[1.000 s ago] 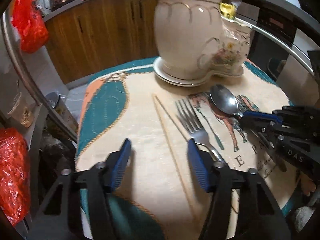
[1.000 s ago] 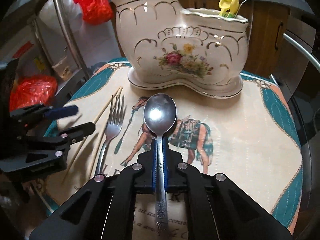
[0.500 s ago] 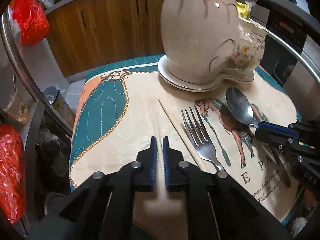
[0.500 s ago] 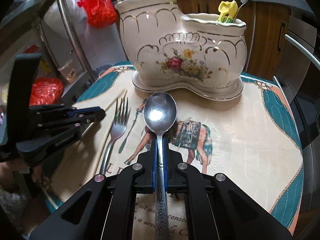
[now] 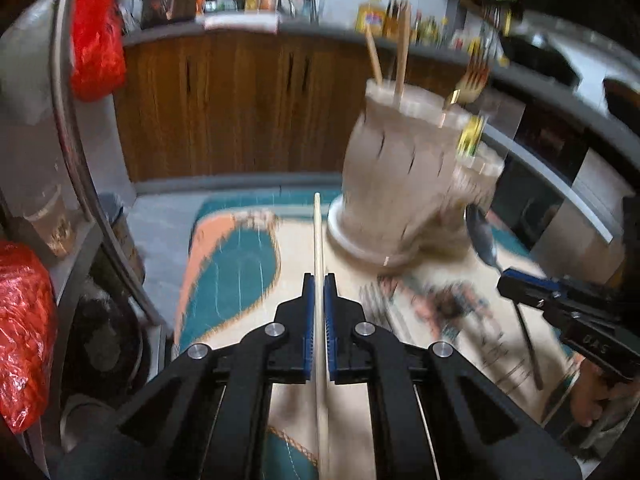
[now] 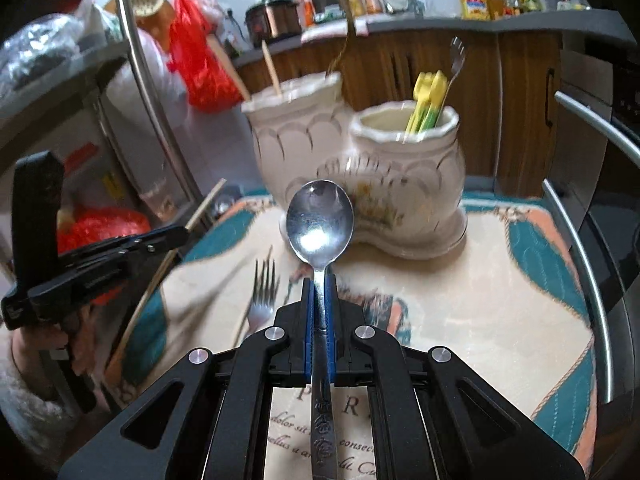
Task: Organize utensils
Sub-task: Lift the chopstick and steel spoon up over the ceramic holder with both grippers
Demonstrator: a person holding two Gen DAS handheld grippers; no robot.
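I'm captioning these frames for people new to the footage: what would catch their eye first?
Probably the big cream ceramic utensil holder at the far end of the mat, with chopsticks and yellow utensils poking out. Next, the shiny spoon held up mid-frame in the right hand-held gripper. On the left, the left hand-held gripper grips a single chopstick pointing toward the holder.

Motion blur smeared the ceramic holder (image 5: 404, 184); the chopstick's (image 5: 319, 248) near end ran off the frame's bottom edge.
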